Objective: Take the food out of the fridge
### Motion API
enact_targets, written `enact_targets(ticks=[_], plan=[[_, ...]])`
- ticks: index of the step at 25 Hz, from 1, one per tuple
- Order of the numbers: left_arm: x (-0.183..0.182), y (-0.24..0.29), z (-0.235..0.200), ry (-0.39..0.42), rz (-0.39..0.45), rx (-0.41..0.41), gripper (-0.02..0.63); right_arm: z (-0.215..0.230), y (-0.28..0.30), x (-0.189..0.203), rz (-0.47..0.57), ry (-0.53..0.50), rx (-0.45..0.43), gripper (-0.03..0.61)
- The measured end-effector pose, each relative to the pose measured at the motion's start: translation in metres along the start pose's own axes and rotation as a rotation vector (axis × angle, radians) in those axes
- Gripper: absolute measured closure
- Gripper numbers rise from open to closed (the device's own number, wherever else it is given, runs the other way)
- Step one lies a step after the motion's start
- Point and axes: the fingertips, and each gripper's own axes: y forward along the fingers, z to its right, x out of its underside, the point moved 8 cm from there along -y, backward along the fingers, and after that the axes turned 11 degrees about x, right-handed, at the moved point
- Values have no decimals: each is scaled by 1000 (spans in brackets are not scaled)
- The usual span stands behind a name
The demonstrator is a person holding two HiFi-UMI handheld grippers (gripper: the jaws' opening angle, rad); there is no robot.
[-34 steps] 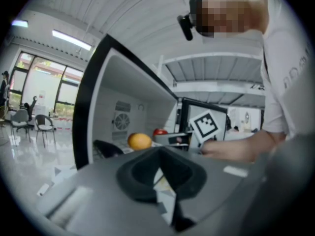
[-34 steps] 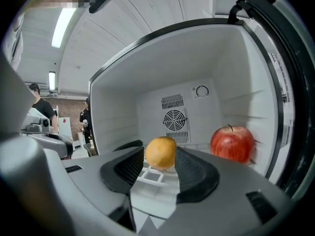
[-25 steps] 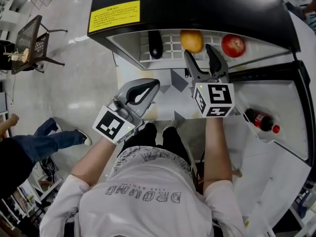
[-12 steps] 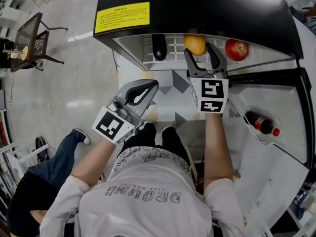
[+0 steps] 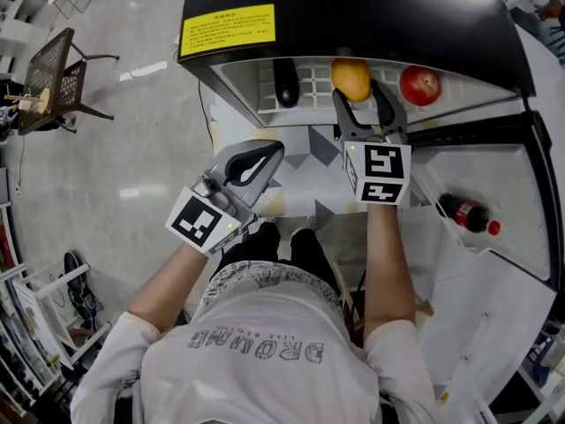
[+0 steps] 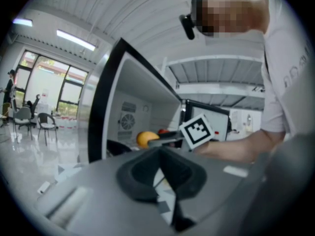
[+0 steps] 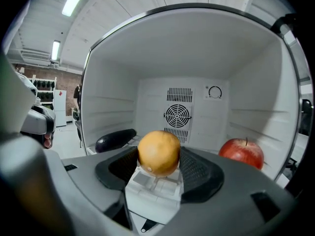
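- The right gripper [image 5: 360, 97] reaches up to the front edge of the open fridge [image 5: 353, 7], with its 2 jaws standing apart.
- The orange [image 7: 158, 153] sits right at the tips of those jaws, in the gap between the 2 ribbed pads. Whether the pads press on it or only flank it cannot be told.
- Under the orange and ahead of the jaws lies the white grid shelf [image 5: 309, 82].
- To the right of the right gripper, on the same shelf and clear of the jaws, rests a red apple [image 7: 241, 154].
- To the left of that gripper, well apart from the orange, lies a dark eggplant [image 7: 115, 139].
- Straight beyond the orange, on the back wall of the fridge, is a round fan grille [image 7: 177, 115].
- The right gripper's marker cube [image 5: 380, 173] sits behind its jaws, above the person's wrist.
- Further right and nearer the person than this gripper, a cola bottle [image 5: 468, 215] with a red cap lies in the door shelf.
- The left gripper [image 5: 279, 148] is held lower and to the left of the right one, outside the fridge. Its jaws are closed tip to tip with nothing between them.
- From the left gripper view the orange and the right gripper's cube show ahead and slightly to the right.
- The left gripper's marker cube [image 5: 201, 222] is at its rear, by the person's forearm.
- A yellow label [image 5: 227, 29] is on the black fridge top, above and left of both grippers.
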Motion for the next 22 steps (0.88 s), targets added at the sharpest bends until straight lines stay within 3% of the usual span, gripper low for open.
enact_targets(ticks=[22], plan=[[-26,2,24,67,14,90,606,17,-78,-8,14,58,87,324]])
